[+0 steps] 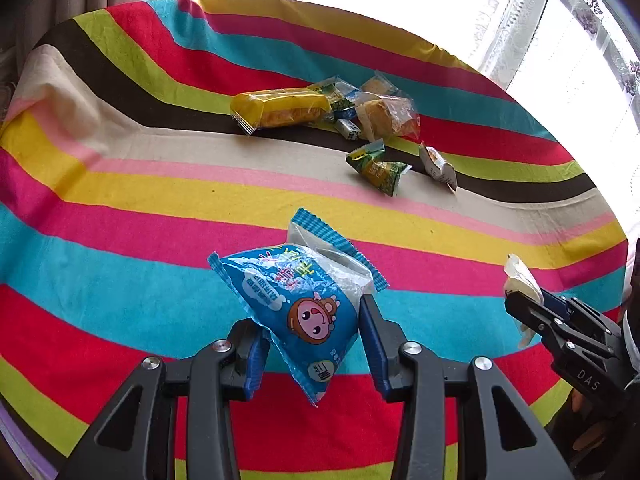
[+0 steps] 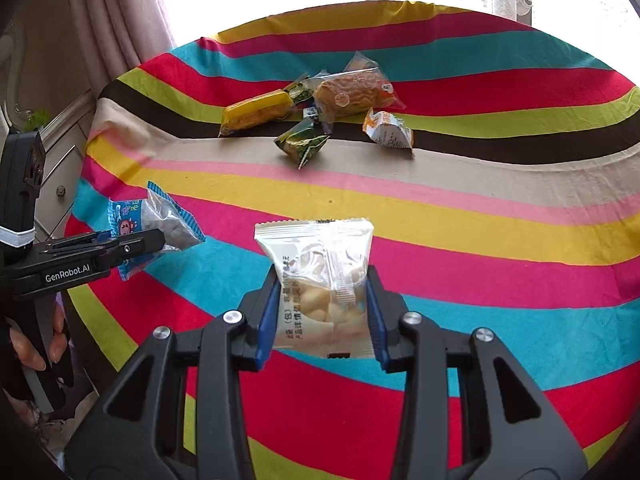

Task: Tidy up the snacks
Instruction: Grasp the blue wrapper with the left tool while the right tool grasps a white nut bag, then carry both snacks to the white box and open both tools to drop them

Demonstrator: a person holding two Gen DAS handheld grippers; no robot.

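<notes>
Left gripper jaws clamped on the blue snack packet, right gripper jaws clamped on the white snack packet; both held above the striped cloth on the table. Likely carrying to the pile. Set them beside it, not on top. Approach low and slow; the loose green packet and small white packet lie in the path.
</notes>
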